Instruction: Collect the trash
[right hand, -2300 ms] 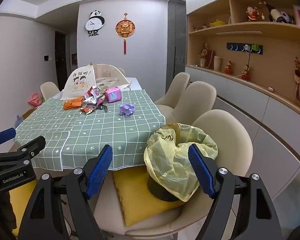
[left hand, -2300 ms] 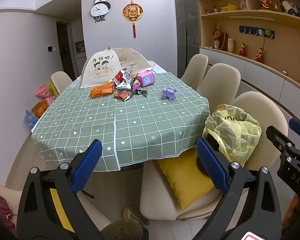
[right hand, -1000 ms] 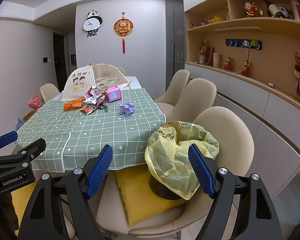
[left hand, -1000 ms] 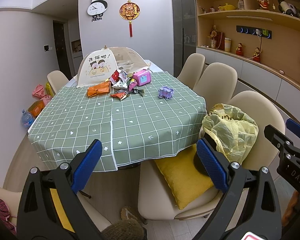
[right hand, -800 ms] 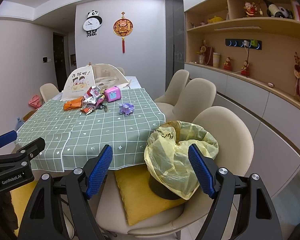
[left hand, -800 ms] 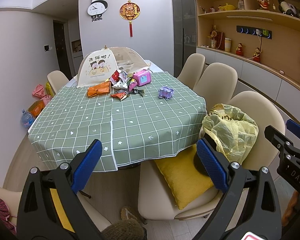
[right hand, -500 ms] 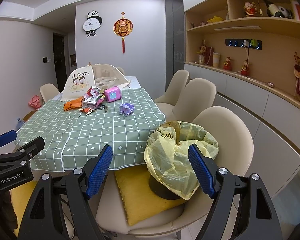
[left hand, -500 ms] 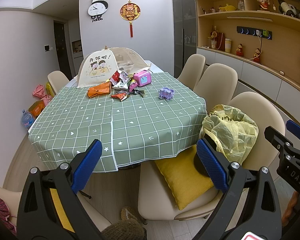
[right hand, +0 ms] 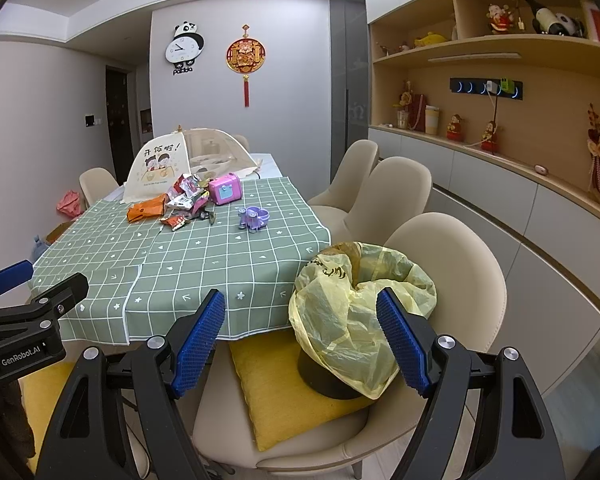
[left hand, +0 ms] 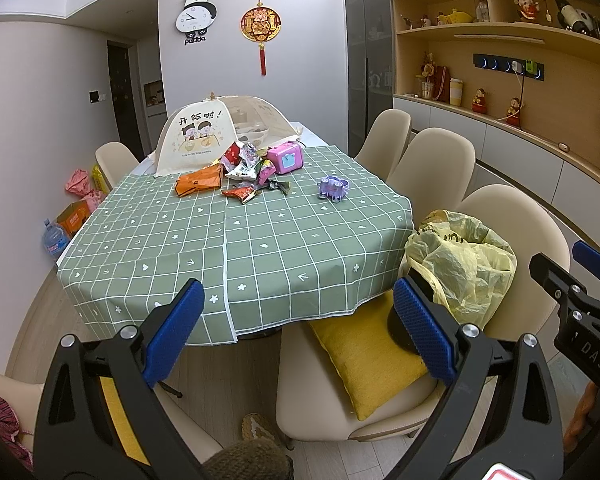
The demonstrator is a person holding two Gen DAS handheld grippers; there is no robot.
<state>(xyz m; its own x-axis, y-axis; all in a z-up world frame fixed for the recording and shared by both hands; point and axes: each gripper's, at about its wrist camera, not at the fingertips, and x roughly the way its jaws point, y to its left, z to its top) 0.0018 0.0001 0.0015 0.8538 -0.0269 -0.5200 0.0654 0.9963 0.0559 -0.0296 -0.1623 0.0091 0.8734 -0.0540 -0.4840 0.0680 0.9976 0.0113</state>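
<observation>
Both the left gripper (left hand: 296, 332) and the right gripper (right hand: 300, 340) are spread wide and hold nothing, off the near edge of the table (left hand: 260, 248). The wrappers (left hand: 236, 176) lie heaped well beyond them, toward the table's far edge, beside a pink box (left hand: 286, 159). The bin (right hand: 360, 312), lined with a yellow bag, stands on the chair (right hand: 468, 264) at the near right corner; the bag hides what is inside.
</observation>
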